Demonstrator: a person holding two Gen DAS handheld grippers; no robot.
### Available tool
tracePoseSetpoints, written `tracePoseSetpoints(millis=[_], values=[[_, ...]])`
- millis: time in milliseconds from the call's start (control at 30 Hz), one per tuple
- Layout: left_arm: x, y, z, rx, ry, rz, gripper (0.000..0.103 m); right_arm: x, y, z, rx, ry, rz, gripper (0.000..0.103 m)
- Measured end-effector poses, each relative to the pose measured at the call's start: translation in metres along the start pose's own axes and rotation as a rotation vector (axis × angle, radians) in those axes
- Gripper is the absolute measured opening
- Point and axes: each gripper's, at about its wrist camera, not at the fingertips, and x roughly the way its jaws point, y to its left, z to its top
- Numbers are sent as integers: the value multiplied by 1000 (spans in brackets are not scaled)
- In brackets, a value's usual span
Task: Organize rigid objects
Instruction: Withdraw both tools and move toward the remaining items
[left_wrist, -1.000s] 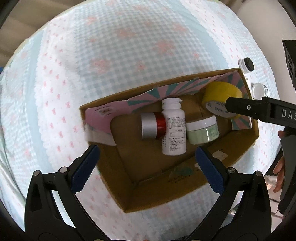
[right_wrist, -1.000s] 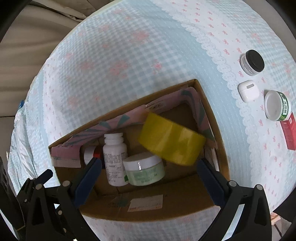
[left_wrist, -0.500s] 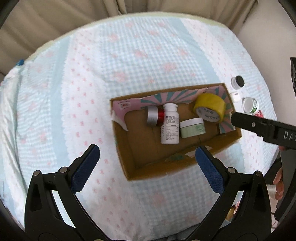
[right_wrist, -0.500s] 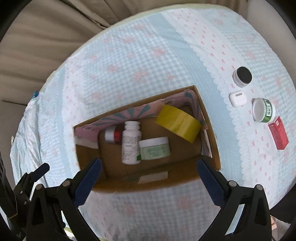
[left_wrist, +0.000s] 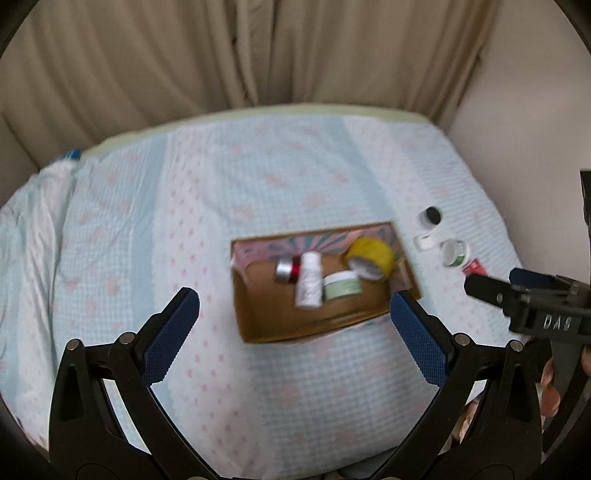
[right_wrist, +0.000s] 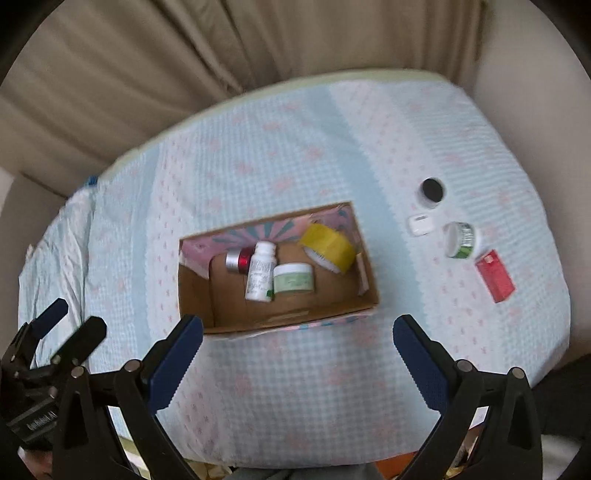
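Note:
An open cardboard box (right_wrist: 365, 295) (left_wrist: 255, 332) sits mid-table. It holds a yellow tape roll (right_wrist: 328, 245) (left_wrist: 371, 254), a white bottle (right_wrist: 260, 273) (left_wrist: 308, 280), a green cream jar (right_wrist: 293, 278) (left_wrist: 341, 286) and a red-and-silver can (right_wrist: 238, 260) (left_wrist: 286, 269). On the cloth to its right lie a black-lidded jar (right_wrist: 431, 192) (left_wrist: 430, 216), a white earbud case (right_wrist: 421, 224) (left_wrist: 424, 242), a green-and-white tub (right_wrist: 460, 240) (left_wrist: 454, 253) and a red box (right_wrist: 495, 275). My left gripper (left_wrist: 295, 334) and right gripper (right_wrist: 297, 352) are open, empty, high above the near table edge.
The table wears a pale blue and pink patterned cloth (right_wrist: 295, 147). Beige curtains (right_wrist: 184, 55) hang behind it and a wall stands at the right. In the left wrist view my right gripper shows at the right edge (left_wrist: 491, 288).
Both grippers have pulled up and back from the box, so the whole table shows now. The tape roll lies in the box's right end.

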Motion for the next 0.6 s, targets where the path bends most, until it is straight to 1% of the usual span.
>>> tracePoseSetpoints(millis=[67,133,200,267,300,333,367,433,533,600], values=[[-12,-15,4,15,-29,-2,103,-15,-10,-4,-23,-26,-30,103],[-25,-36,7,34,-57,-16,103,-35,-28,-7,-37,-80,-77,103],[-31,-57,9,48,-72,-28,103,-48,-45,-11,-36,-108,-83,103],[-34,-80,10,59,-80,-31,103,-58,-70,-13,-24,-126,-72,103],[-35,-97,12,66,-86,-29,103,-62,-83,-13,-17,-131,-68,103],[-34,-111,12,68,-91,-30,103,-65,-102,-13,-12,-138,-61,103],[-33,-122,12,67,-94,-30,103,-68,-112,-14,-13,-142,-58,103],[-26,-155,13,58,-98,-26,103,-70,-144,-14,-34,-149,-58,103],[-7,-204,16,38,-71,-14,103,-68,-189,-12,-102,-147,-85,103],[8,-233,17,27,-54,-18,103,-64,-218,-11,-137,-140,-82,103]])
